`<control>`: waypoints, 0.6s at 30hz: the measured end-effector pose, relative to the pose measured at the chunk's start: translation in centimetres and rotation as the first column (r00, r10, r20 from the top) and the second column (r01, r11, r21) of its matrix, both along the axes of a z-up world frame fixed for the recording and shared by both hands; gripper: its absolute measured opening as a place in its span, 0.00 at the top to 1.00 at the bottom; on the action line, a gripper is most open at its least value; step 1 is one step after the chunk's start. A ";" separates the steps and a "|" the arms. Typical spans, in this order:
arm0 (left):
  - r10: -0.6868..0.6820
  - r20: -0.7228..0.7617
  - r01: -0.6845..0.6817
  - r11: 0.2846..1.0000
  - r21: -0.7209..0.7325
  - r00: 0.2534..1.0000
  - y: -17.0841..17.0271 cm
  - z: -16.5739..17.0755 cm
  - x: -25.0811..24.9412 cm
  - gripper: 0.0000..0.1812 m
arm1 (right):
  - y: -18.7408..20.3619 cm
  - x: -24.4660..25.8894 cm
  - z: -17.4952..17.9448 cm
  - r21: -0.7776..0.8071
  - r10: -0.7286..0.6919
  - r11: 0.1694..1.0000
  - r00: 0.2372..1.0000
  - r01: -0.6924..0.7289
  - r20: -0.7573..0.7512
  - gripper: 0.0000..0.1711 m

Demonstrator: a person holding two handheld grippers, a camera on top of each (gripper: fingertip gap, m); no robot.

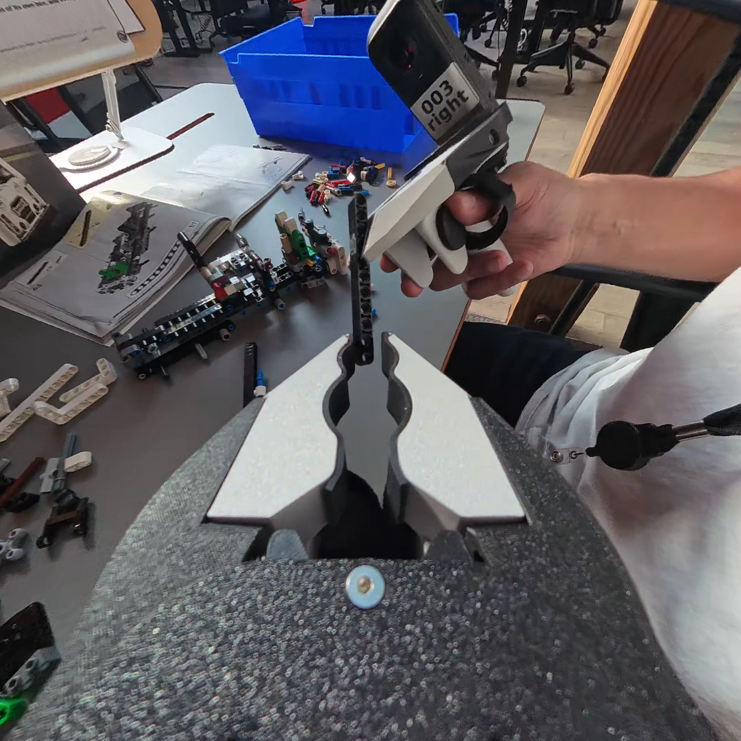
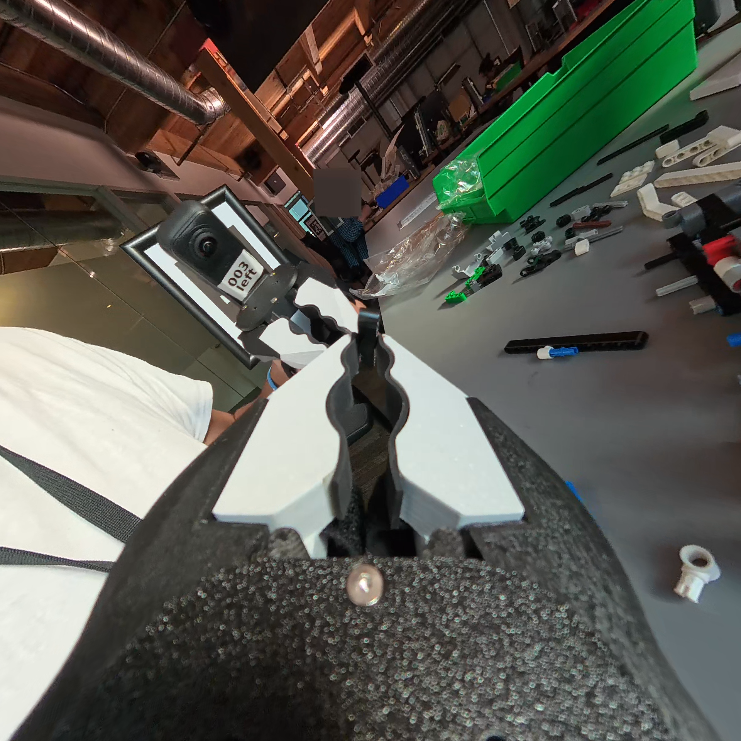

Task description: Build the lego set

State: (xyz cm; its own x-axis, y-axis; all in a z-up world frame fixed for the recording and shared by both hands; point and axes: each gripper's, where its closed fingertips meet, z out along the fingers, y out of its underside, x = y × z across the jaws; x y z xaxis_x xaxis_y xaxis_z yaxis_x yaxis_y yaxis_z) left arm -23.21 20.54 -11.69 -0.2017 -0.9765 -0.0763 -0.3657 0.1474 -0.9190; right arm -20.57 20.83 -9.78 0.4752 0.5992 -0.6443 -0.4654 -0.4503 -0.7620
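We pinch the long black holed plastic beam (image 1: 360, 280) upright in the right tool (image 2: 364, 345); left tool (image 1: 364, 349) spread around its lower end — keep it square above the counter's (image 1: 401, 248) near edge.

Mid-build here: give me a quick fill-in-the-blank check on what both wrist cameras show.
1. The right gripper is shut on a long beam coloured ____.
2. The bin behind the loose pins is ____.
3. The bin beside the crumpled plastic bag is ____.
Missing words: black; blue; green.
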 end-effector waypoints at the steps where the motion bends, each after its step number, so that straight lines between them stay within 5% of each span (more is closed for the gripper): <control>1: -0.029 0.005 0.029 0.998 -0.054 1.000 -0.3 0.2 -0.1 0.92 | 0.1 0.1 0.0 0.007 0.001 1.000 1.000 -0.001 0.000 0.96; 10: -0.237 -0.055 0.196 0.897 -0.397 0.970 -1.6 -0.6 0.4 0.81 | -0.3 0.0 1.0 0.054 0.035 0.998 0.999 -0.033 -0.022 0.97; 18: -0.371 -0.177 0.270 0.865 -0.422 0.912 -2.1 -1.4 0.8 0.86 | -0.5 -1.0 0.1 0.064 0.044 0.996 0.987 -0.054 0.152 0.96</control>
State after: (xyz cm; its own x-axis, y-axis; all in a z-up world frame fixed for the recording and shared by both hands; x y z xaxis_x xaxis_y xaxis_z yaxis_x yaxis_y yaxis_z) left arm -22.44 18.48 -13.08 -0.4716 -0.7958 0.3799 -0.5780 -0.0464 -0.8147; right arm -21.57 20.32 -9.65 0.5324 0.6639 -0.5251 -0.3223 -0.4146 -0.8510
